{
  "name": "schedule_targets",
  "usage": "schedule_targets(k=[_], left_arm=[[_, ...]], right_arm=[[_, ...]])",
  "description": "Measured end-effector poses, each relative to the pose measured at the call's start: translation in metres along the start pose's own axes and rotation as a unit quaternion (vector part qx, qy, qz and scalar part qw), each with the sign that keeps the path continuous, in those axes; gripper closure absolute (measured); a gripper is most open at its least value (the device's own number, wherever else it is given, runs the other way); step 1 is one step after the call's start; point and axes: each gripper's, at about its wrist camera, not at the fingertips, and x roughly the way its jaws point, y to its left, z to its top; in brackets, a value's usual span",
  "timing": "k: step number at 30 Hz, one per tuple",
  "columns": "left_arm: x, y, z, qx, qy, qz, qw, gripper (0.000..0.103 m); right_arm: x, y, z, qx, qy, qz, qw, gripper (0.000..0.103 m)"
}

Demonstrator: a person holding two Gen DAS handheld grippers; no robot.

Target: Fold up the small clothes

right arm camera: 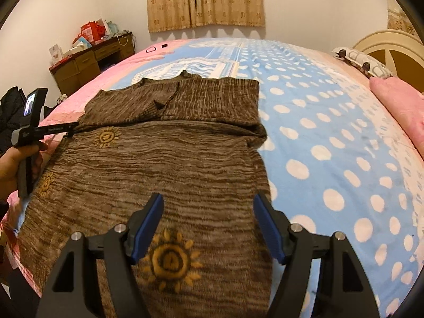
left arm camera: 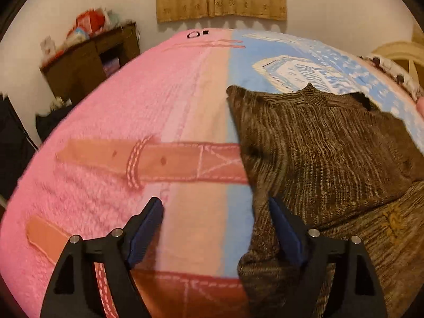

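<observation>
Both tongs stand wide open, gripping nothing. Left gripper (left arm camera: 214,228) hovers at the left edge of the brown knit sweater (left arm camera: 331,143); right gripper (right arm camera: 208,228) hovers over its hem. Sweater lies flat on the fleecy bedspread (right arm camera: 331,132), sleeve folded across the chest, ribbed, streaked, with orange sun motifs. Only the right wrist view shows the hand (right arm camera: 10,164) holding the left tool.

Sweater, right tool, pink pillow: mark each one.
sweater (right arm camera: 172,164): right wrist view, middle of the knit body.
right tool (right arm camera: 208,229): right wrist view, midway between the blue fingertips.
pink pillow (right arm camera: 397,106): right wrist view, its top face.
</observation>
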Motion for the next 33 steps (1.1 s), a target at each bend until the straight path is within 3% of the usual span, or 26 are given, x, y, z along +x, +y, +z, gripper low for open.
schedule_targets(k=[8,15,25,33], left_arm=[[-0.040,-0.007,-0.021,0.018,-0.026,-0.005,0.9995,0.019],[-0.118,-0.008,-0.078,0.054,-0.059,-0.027,0.9964,0.019],[-0.165,-0.015,-0.179,0.043,-0.013,-0.064,0.9969,0.021],[-0.174,-0.045,-0.223,0.055,0.020,-0.114,0.9917,0.023]], right_arm=[[-0.020,-0.029,-0.018,0.038,0.010,0.002,0.999,0.030],[-0.034,-0.059,-0.055,0.090,0.043,-0.006,0.995,0.030],[-0.056,-0.057,-0.105,0.132,0.072,0.025,0.988,0.037],[-0.063,-0.031,-0.118,0.121,0.058,0.040,0.990,0.048]])
